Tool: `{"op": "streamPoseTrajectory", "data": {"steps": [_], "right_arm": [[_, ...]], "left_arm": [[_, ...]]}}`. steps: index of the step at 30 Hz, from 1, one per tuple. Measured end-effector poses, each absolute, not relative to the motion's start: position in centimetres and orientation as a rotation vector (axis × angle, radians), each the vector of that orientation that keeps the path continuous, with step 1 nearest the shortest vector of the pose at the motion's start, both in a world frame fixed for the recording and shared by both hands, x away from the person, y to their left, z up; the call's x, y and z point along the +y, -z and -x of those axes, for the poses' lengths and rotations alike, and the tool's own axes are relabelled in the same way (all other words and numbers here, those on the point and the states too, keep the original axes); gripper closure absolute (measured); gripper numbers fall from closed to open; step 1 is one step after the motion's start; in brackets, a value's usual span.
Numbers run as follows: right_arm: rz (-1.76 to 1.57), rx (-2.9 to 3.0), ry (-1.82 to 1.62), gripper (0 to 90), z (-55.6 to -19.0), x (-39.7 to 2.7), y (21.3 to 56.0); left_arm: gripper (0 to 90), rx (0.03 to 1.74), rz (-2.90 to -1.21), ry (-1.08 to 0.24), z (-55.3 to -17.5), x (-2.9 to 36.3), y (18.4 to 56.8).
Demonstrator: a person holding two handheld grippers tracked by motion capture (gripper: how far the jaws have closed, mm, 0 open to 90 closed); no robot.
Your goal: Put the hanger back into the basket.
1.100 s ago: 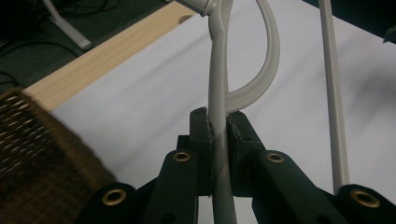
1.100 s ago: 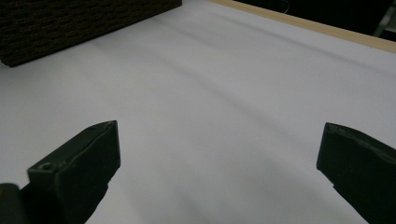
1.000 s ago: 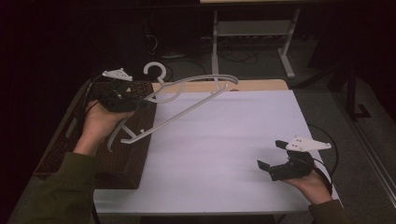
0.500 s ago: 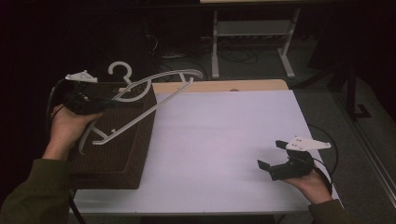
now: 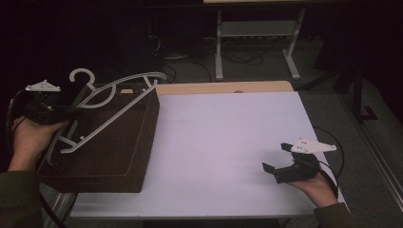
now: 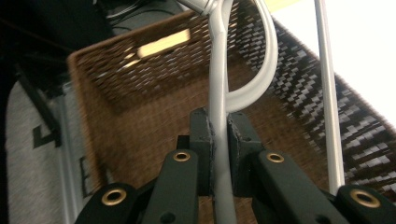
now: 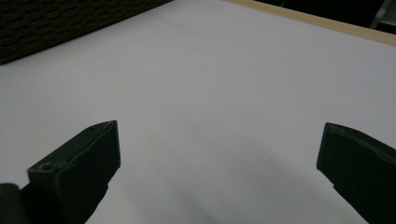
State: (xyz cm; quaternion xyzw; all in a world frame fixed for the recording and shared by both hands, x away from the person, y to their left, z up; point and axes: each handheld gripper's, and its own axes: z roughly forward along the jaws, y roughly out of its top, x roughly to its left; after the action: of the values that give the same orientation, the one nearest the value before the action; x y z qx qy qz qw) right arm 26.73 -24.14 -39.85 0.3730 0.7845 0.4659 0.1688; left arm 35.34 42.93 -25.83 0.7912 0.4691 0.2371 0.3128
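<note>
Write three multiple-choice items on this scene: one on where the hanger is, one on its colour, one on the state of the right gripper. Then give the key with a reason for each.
1. Where is the hanger?
A. Flat on the white table top
B. Held over the open wicker basket
C. On the floor beyond the table

2. What colour is the hanger?
A. Red
B. Black
C. White

3. How do the jaws of the right gripper stand?
A. Open and empty
B. Shut on the hanger
C. Shut on a cloth

Key:
1 B: the left gripper clamps a bar of the hanger, and the left gripper view shows the brown basket right beneath it.
2 C: its bars show pale white against the dark weave in the high view.
3 A: the right gripper view shows its two jaws wide apart with just the table between them.
</note>
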Motion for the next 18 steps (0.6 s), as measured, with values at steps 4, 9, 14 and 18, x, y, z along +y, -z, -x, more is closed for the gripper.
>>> {"op": "streamPoseTrajectory", "data": {"steps": [4,9,14,18], "right_arm": [[-1.062,2.231,-1.324,0.0,-26.8,-24.0,39.9],[-1.066,2.234,-1.320,0.0,-26.8,-24.0,39.9],[-1.070,2.227,-1.314,0.0,-26.9,-24.2,40.0],[-1.078,2.224,-1.315,0.0,-26.9,-24.2,40.0]], "left_arm": [[82.7,1.264,-2.092,-0.639,-35.2,44.1,26.3],[82.7,1.295,-2.101,-0.661,-35.0,45.5,27.1],[82.7,1.332,-2.143,-0.664,-35.1,46.3,28.0],[82.6,1.349,-2.164,-0.654,-35.4,46.3,28.7]]}}
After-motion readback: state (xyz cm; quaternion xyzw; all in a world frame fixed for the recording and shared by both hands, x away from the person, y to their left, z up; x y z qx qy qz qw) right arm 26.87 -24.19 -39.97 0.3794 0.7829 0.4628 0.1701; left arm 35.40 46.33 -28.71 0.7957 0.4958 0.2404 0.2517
